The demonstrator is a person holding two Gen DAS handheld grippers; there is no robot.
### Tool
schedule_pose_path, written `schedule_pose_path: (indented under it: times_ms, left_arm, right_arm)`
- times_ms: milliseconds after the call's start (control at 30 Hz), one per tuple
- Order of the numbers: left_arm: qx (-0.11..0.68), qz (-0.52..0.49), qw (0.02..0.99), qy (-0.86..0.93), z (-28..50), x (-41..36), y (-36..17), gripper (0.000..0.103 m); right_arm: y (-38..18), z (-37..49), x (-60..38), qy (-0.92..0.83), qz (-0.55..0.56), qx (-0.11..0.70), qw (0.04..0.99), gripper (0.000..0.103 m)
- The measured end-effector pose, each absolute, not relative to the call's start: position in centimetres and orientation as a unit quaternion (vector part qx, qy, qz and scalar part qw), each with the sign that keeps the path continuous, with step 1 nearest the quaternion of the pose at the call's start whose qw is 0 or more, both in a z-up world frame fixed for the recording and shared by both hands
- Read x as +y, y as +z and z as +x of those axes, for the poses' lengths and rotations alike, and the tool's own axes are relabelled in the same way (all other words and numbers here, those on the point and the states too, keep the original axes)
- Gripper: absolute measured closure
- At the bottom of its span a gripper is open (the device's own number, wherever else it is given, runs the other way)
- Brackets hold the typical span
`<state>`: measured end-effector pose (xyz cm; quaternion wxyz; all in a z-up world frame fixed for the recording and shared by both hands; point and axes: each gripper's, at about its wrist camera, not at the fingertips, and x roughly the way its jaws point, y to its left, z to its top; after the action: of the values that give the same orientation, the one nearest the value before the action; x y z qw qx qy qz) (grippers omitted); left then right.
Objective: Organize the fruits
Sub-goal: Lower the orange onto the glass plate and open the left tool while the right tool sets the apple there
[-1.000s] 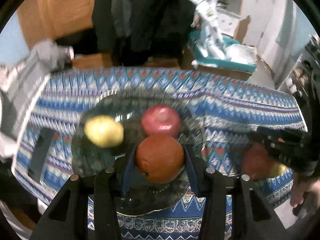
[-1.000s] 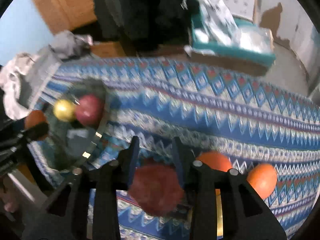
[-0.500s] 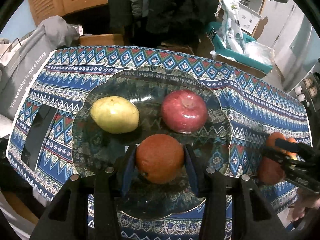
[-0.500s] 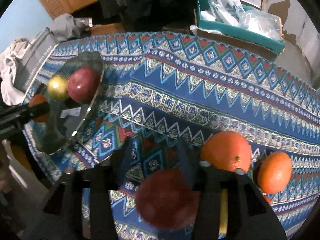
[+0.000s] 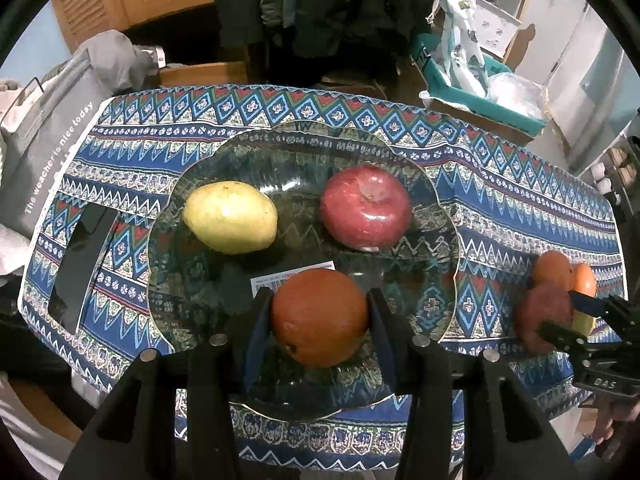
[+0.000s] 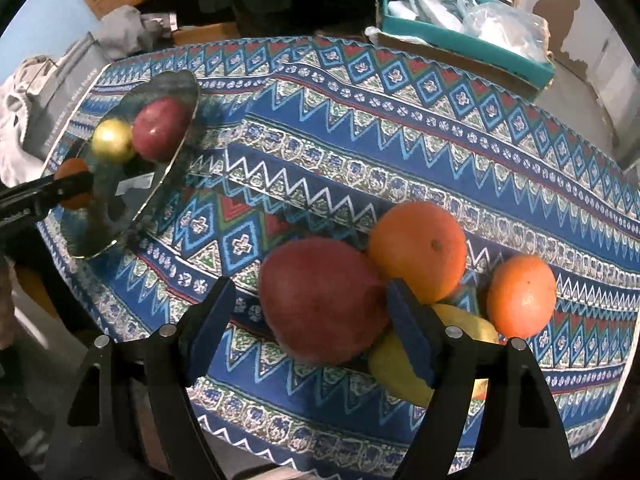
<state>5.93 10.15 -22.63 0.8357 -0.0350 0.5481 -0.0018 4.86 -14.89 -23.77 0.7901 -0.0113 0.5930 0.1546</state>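
Lowered since a second ago, the right gripper (image 6: 310, 316) gapes around a dull red apple (image 6: 322, 300); the left gripper (image 5: 320, 320) clamps a round orange (image 5: 320, 316) over the clear glass platter (image 5: 436, 216).

The cloth-covered counter (image 5: 500, 204) carries a glass plate (image 5: 436, 264) — right of the plate, loose fruit (image 6: 416, 252); left, a dark phone (image 5: 82, 264).

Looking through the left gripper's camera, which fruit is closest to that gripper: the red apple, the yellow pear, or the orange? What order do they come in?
1. Orange: between the left gripper fingers, over the glass plate's near side.
2. Red apple and yellow pear: farther back, apple right, pear left; too close to rank.
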Motion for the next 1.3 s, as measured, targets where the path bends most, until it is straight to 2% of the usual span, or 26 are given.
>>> schedule_pose_path:
  times_ms: [300,367,433,500,900,1300]
  left_arm:
    - [0.547,-0.03,0.837,0.003,5.8,10.2,-22.5,0.055]
    - [0.547,-0.028,0.837,0.002,5.8,10.1,-22.6,0.055]
    - [0.547,-0.027,0.837,0.001,5.8,9.9,-22.6,0.055]
    - [0.548,-0.026,0.836,-0.001,5.8,9.7,-22.6,0.055]
    - [0.539,-0.019,0.842,-0.01,5.5,9.3,-22.1,0.055]
    - [0.523,-0.014,0.852,-0.006,5.2,10.1,-21.1,0.055]
  right_arm:
    - [-25.4,4.6,-14.0,0.142,-0.068,0.6,0.784,0.024]
    - [-25.5,4.4,-13.7,0.139,-0.084,0.602,0.782,0.026]
    - [-25.5,4.2,-13.5,0.125,-0.1,0.593,0.789,0.036]
    - [-25.4,4.1,-13.3,0.125,-0.108,0.588,0.792,0.037]
    - [-24.6,3.5,-12.3,0.135,-0.1,0.552,0.817,0.039]
    - [-20.2,4.3,-10.5,0.159,-0.061,0.498,0.85,0.039]
